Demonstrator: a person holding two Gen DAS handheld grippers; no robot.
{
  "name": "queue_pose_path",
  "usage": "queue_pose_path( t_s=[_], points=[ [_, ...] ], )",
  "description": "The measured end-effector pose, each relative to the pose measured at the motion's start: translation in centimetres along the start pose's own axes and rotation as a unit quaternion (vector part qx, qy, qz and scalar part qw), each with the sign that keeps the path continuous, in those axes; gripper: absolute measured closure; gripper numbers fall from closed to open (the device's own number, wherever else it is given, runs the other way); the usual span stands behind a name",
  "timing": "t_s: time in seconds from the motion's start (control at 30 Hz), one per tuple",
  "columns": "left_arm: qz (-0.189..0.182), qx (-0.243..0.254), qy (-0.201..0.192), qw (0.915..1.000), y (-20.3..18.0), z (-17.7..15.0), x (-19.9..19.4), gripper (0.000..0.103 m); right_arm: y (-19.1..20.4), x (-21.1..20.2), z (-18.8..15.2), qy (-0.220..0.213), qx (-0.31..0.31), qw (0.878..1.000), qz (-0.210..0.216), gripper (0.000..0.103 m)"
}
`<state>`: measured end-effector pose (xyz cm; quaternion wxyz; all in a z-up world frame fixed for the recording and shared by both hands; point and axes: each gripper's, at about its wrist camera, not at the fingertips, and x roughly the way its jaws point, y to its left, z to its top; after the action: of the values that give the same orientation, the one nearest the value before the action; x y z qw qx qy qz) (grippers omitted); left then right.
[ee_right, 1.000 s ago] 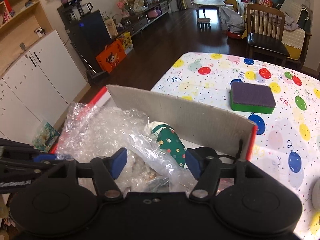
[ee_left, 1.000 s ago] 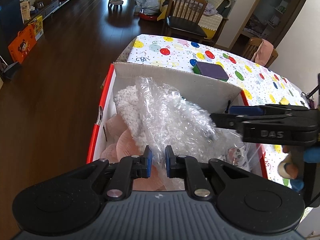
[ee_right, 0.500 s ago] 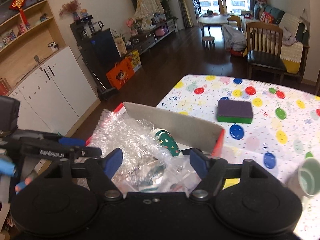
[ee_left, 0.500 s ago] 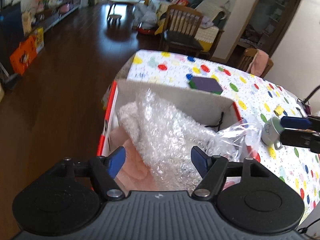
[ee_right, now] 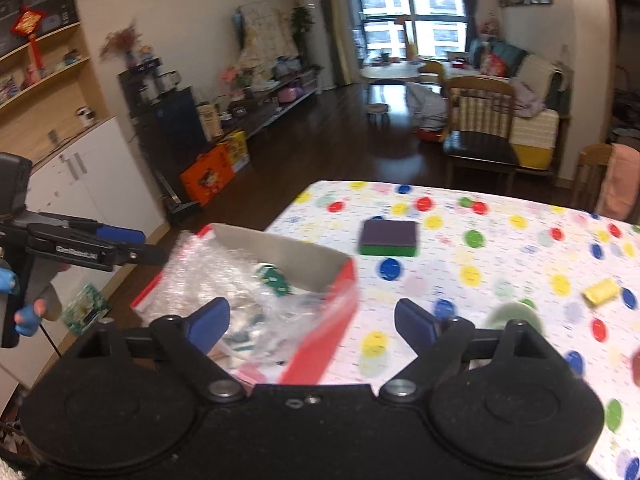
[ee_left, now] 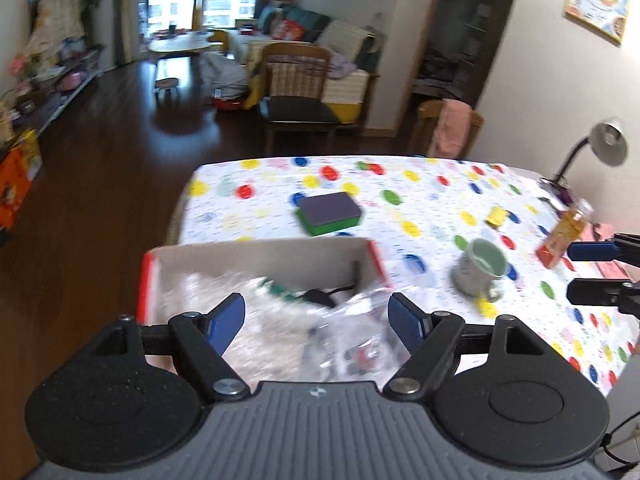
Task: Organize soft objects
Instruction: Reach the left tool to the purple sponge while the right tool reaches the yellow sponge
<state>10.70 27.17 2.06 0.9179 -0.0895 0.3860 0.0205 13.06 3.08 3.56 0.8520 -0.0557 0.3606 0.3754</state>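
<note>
Bubble wrap (ee_left: pixel 192 296) and a clear plastic bag (ee_left: pixel 352 340) fill a red-edged cardboard box (ee_left: pixel 256 256) at the near corner of a balloon-print table (ee_left: pixel 432 200). The left gripper (ee_left: pixel 318 318) and right gripper (ee_right: pixel 312 320) hang above the box, both spread wide and empty. A purple-and-green sponge (ee_left: pixel 330 214) lies beyond the box, a green mug (ee_left: pixel 482 266) to its right.

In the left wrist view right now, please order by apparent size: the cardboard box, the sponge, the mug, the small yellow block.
1. cardboard box, clearly largest.
2. sponge and mug: they look alike, and the mug is nearer, so I do not rank them.
3. small yellow block, smallest.
</note>
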Motion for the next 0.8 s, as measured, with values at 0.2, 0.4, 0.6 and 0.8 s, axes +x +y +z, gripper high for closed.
queue_pose_path(
  t_s=[0.2,0.4,0.6,0.8],
  points=[
    [-0.038,0.023,0.009,0.9990,-4.0,2.5,2.7,0.019,-4.6,-0.6,-0.6,0.004,0.035,0.999,-0.039,0.009],
    [-0.054,0.060,0.030,0.9963,-8.1,5.3,7.3,0.016,-10.5,-0.2,-0.7,0.017,0.066,0.994,-0.086,0.003],
    [-0.086,0.095,0.058,0.9901,-11.4,7.9,12.0,0.011,-16.9,1.2,-0.2,0.032,0.106,0.987,-0.117,0.002],
    [-0.119,0.113,0.086,0.9827,-12.6,10.9,17.1,0.011,-23.8,4.1,1.2,0.043,0.155,0.977,-0.140,0.002]
  ],
)
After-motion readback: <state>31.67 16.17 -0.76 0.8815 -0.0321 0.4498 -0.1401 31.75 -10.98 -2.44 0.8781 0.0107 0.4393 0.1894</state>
